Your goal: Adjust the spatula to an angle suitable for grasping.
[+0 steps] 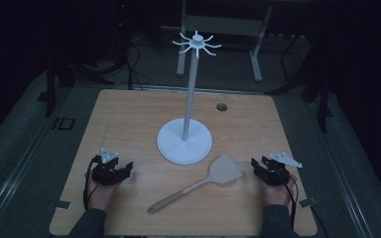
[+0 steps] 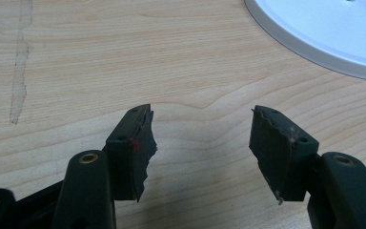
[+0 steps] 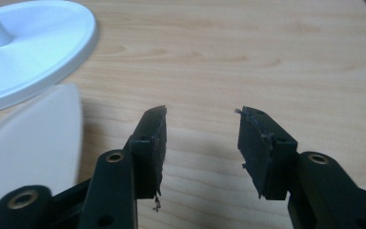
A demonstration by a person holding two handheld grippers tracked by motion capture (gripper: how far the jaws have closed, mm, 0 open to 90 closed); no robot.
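Spatula [image 1: 202, 183] lies flat on pale wood-grain table [image 1: 129, 114], near front edge: broad rounded blade, slim handle, smooth beige. White stand [image 1: 184, 140] behind it, round base, thin pole. Left gripper [image 2: 202, 143] and right gripper [image 3: 201, 143]: jaws apart, nothing between, pads ragged.

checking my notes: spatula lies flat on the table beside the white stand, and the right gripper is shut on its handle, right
Not quite. The right gripper is open and holds nothing, as the right gripper view shows. The spatula does lie flat on the table beside the white stand.
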